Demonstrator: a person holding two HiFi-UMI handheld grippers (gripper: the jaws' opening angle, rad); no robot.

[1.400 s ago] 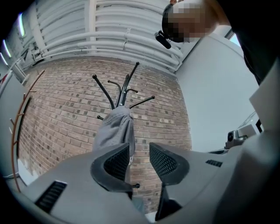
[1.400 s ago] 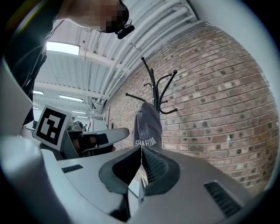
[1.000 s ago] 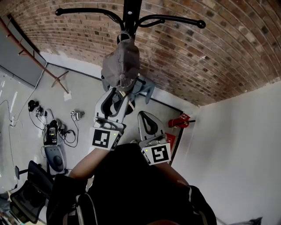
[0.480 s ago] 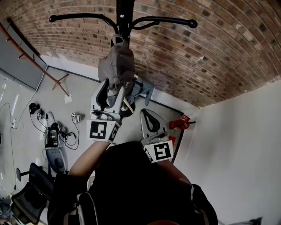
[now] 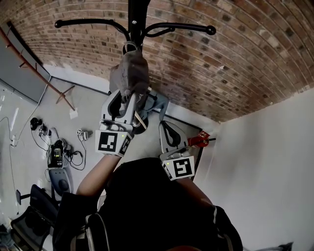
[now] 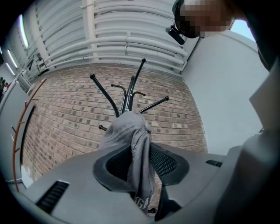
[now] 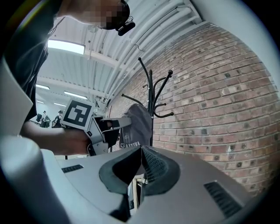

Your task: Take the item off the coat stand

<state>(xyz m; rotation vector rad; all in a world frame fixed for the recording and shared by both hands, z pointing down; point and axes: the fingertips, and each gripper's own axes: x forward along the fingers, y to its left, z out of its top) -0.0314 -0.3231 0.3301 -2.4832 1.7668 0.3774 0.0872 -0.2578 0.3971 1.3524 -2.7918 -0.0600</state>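
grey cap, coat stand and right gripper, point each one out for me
grey cap (image 5: pixel 128 71): head view, on its crown.
coat stand (image 5: pixel 139 14): head view, on the black pole.
right gripper (image 7: pixel 141 153): right gripper view, where its closed tips meet.

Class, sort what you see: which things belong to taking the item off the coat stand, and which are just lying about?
Part of the job:
grey cap
coat stand it hangs on

Just lying about:
red object by the wall
cables and devices on the floor
black chair
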